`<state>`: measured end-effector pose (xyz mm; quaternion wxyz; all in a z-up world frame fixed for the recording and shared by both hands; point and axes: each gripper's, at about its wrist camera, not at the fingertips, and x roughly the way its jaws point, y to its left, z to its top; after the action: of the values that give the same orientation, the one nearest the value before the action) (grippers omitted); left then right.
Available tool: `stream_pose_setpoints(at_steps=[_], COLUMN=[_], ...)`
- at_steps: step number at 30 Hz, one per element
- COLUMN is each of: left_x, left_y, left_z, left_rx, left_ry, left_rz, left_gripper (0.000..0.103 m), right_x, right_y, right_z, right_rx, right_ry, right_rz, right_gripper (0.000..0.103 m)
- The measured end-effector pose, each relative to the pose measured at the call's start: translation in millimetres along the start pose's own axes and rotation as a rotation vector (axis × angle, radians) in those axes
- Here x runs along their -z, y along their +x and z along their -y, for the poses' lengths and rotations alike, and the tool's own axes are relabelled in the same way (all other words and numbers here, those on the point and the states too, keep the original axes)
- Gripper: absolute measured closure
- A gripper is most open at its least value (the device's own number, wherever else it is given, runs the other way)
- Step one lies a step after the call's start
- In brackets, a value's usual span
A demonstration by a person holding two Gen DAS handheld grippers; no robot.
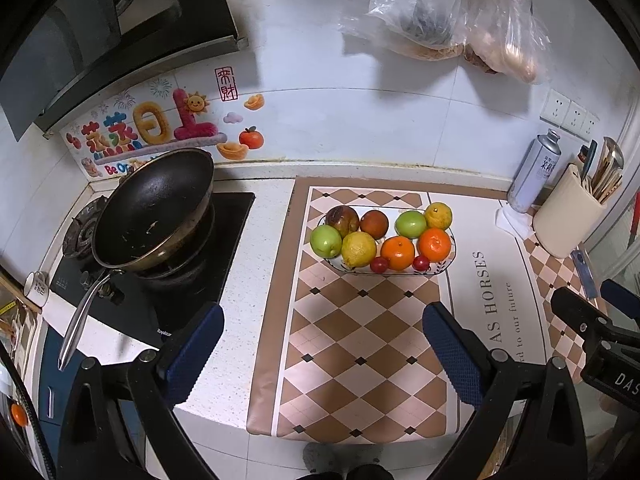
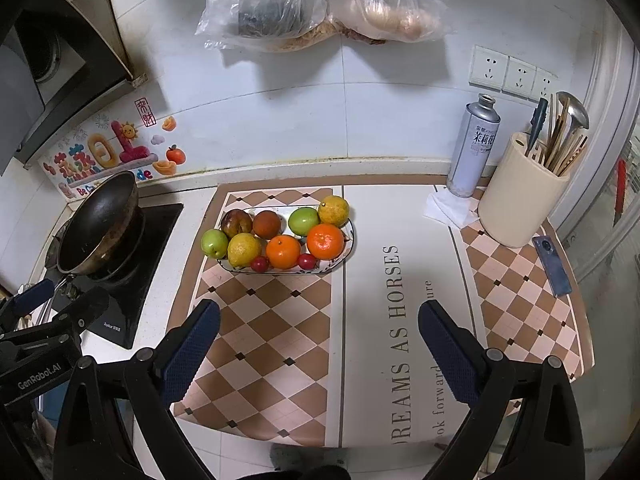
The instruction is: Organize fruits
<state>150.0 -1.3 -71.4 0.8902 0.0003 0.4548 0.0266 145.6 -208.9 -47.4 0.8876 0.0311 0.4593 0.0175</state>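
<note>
Both views bright, even, cool-white light from overhead. Plastic bags (image 2: 320,4) on the wall throw soft grey shadows just below them; fruit plate (image 1: 448,258) casts only a faint shadow on the mat. Slight glare on the wok (image 1: 154,208) rim nr the plate's left, and on the metal can (image 2: 474,144) to its right. Heavy fisheye bend: worktop (image 1: 248,240) edge and wall tiles curve, corners go black. Fruit sharp; fingers (image 2: 192,352) below the plate a bit soft. No motion blur.
</note>
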Motion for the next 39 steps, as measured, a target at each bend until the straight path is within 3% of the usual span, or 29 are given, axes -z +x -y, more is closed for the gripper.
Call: stream_pose_setpoints(at_steps=[39], left_x=[5.1], left_y=[-4.7], left_z=[2.2], left_rx=[-0.017], left_ry=[0.016], left_rz=[0.023], left_gripper=[0.001], right_x=[4.3], right_y=[-4.7], right_z=[-5.1], right_rx=[0.051], right_ry=[-0.02], right_rz=[0.003], right_gripper=[0.002])
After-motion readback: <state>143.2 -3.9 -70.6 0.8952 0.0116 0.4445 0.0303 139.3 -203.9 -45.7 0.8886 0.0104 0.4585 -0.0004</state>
